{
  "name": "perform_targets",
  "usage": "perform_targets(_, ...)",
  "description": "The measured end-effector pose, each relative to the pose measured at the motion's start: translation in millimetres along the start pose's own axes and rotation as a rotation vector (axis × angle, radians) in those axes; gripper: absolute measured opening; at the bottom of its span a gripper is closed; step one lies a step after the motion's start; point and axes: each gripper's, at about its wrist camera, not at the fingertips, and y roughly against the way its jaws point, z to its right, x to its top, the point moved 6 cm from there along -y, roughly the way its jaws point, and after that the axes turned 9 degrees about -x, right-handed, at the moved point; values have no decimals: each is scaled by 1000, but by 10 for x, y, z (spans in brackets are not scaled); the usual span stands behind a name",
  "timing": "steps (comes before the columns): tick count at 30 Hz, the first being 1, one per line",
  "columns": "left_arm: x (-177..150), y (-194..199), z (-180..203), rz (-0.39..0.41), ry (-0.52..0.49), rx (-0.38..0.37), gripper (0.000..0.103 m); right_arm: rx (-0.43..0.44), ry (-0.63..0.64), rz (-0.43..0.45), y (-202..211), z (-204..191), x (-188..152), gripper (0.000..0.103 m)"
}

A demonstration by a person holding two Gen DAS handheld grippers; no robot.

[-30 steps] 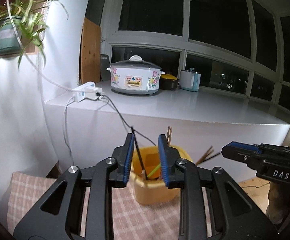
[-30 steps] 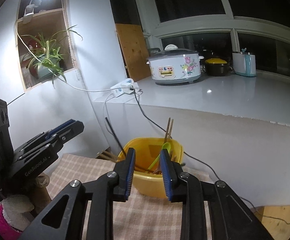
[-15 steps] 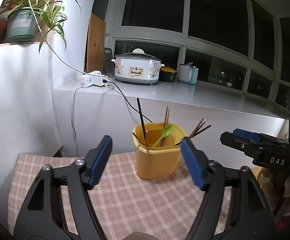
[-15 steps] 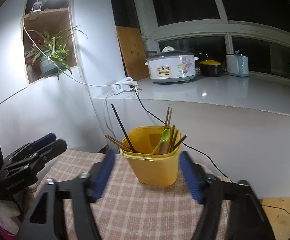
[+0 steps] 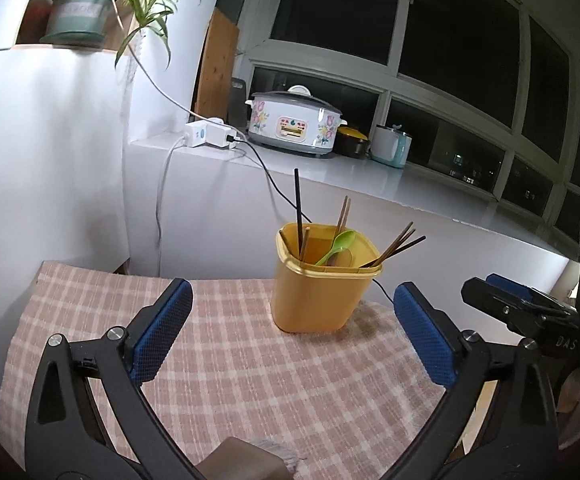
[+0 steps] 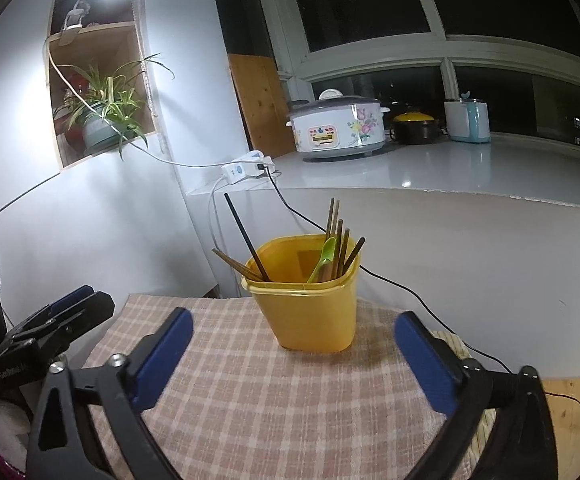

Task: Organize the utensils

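Observation:
A yellow plastic utensil holder [image 5: 318, 296] stands upright on a pink checked cloth [image 5: 249, 368]; it also shows in the right wrist view [image 6: 310, 312]. It holds a black chopstick [image 5: 298, 208], several brown chopsticks [image 5: 398, 244] and a green spoon [image 5: 338, 246]. My left gripper [image 5: 290, 332] is open and empty, short of the holder. My right gripper [image 6: 290, 360] is open and empty, also short of the holder. Each gripper shows at the edge of the other's view, the right one [image 5: 522, 312] and the left one [image 6: 49, 332].
A white ledge [image 5: 370, 176] behind the table carries a rice cooker [image 5: 294, 124], a black pot [image 5: 354, 142], a kettle [image 5: 392, 146] and a power strip [image 5: 209, 134] with cables hanging down. A potted plant [image 5: 81, 4] sits in a wall niche.
Both grippers opened wide and drew back from the yellow holder. The black chopstick that stood between my left fingers now stays in the holder.

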Motion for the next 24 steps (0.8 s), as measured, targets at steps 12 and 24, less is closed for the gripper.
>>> perform_targets(12,-78,-7,-12,-25,6,43,103,-7,18,-12,-1,-38,-79,103)
perform_targets(24,-35,14,-32,-7,7,57,103,-3,15,-22,-23,-54,-83,103)
